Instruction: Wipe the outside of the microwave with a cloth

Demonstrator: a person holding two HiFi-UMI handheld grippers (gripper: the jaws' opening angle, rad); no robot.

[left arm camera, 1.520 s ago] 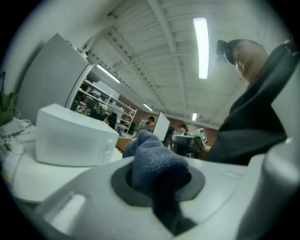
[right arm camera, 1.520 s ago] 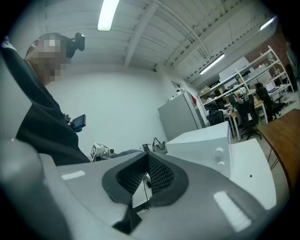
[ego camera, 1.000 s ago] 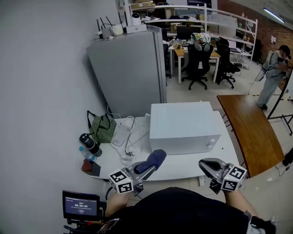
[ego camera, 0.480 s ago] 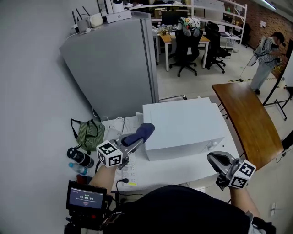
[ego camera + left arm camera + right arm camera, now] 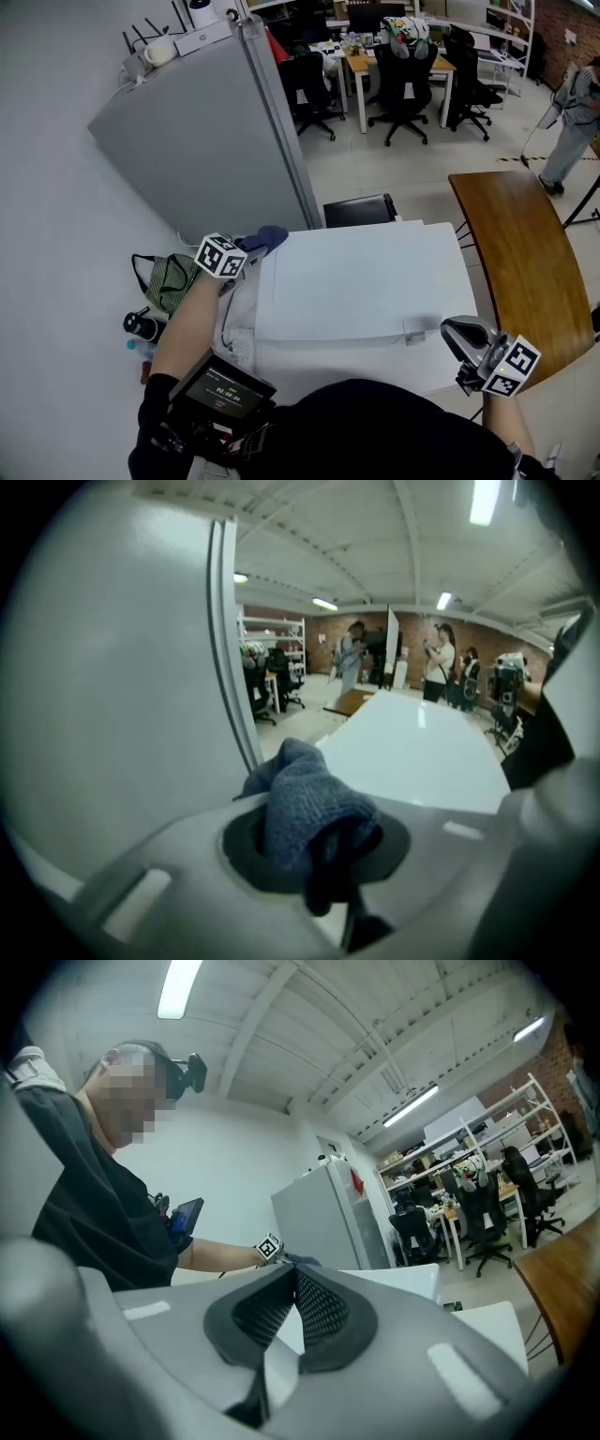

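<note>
- Grey refrigerator (image 5: pixel 197 141) stood just behind the microwave's (image 5: pixel 366 281) left rear corner.
- Wooden table (image 5: pixel 516 244) lay to the microwave's right.
- White microwave sat straight below the head camera.
- Left gripper (image 5: pixel 248 248) was at the microwave's left rear top corner, jaws clamped on the blue cloth (image 5: pixel 267 236). Contact between cloth and casing could not be made out.
- Right gripper (image 5: pixel 452 330) was off the microwave's front right corner, jaws pressed tip to tip, nothing between them.

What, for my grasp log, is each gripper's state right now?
Left gripper: shut on the blue cloth.
Right gripper: shut, holding nothing.
</note>
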